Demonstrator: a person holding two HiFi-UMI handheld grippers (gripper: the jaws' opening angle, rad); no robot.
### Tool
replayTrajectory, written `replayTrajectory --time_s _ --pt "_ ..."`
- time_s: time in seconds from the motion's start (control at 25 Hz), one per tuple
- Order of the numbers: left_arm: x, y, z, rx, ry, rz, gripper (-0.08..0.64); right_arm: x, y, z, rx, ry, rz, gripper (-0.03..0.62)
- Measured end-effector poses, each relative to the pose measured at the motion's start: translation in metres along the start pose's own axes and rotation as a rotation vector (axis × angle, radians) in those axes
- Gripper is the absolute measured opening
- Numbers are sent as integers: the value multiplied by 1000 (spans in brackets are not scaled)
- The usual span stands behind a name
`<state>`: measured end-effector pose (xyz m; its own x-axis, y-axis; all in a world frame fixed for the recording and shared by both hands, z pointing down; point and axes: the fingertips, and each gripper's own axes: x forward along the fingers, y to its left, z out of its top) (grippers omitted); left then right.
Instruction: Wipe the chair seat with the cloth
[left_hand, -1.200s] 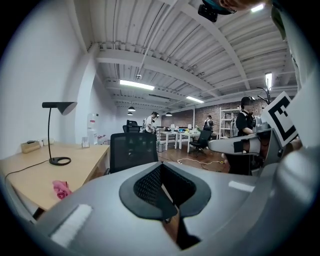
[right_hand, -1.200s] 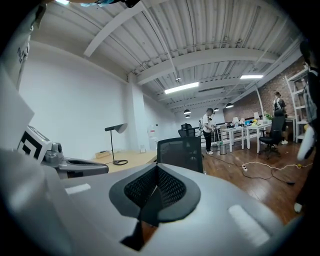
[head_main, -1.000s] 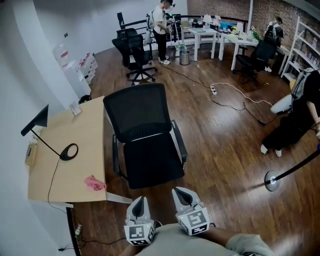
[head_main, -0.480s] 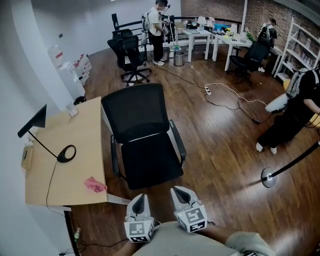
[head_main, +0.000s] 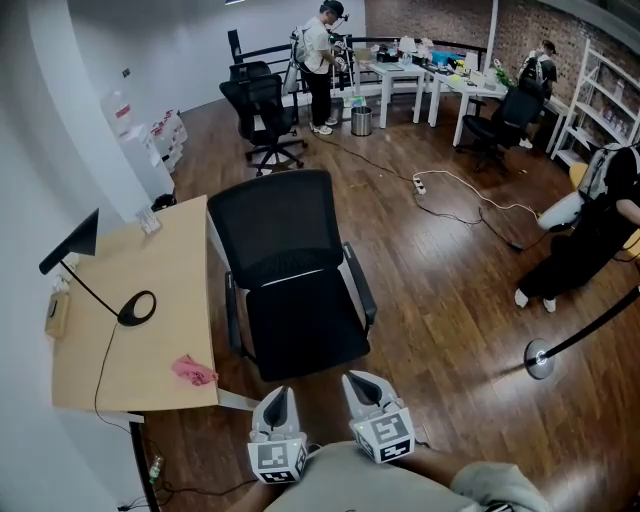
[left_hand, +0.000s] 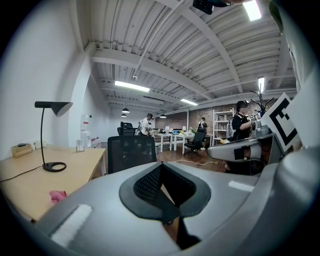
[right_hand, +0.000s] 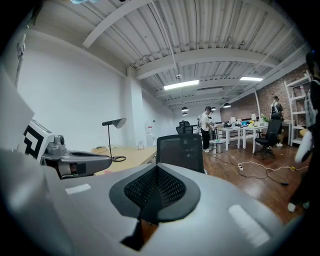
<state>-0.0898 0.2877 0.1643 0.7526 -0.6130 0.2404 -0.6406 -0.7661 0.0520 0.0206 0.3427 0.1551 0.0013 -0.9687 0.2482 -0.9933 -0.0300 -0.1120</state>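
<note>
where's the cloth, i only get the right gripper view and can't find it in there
Observer: The pink cloth lies on the wooden desk, near the desk's front corner on the chair's side.
Operator: is the left gripper on it yet
Observer: No. The left gripper is held near the person's body, apart from the desk, with its jaws together and nothing between them.
Operator: anything sitting on the seat
Observer: The head view shows nothing lying on the chair seat, which is right in front of both grippers.
</note>
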Motion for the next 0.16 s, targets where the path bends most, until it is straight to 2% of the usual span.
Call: replayTrajectory --time_s 0.16 --pt "0 5 -3 0 3 12 5 4 2 0 -7 0 6 0"
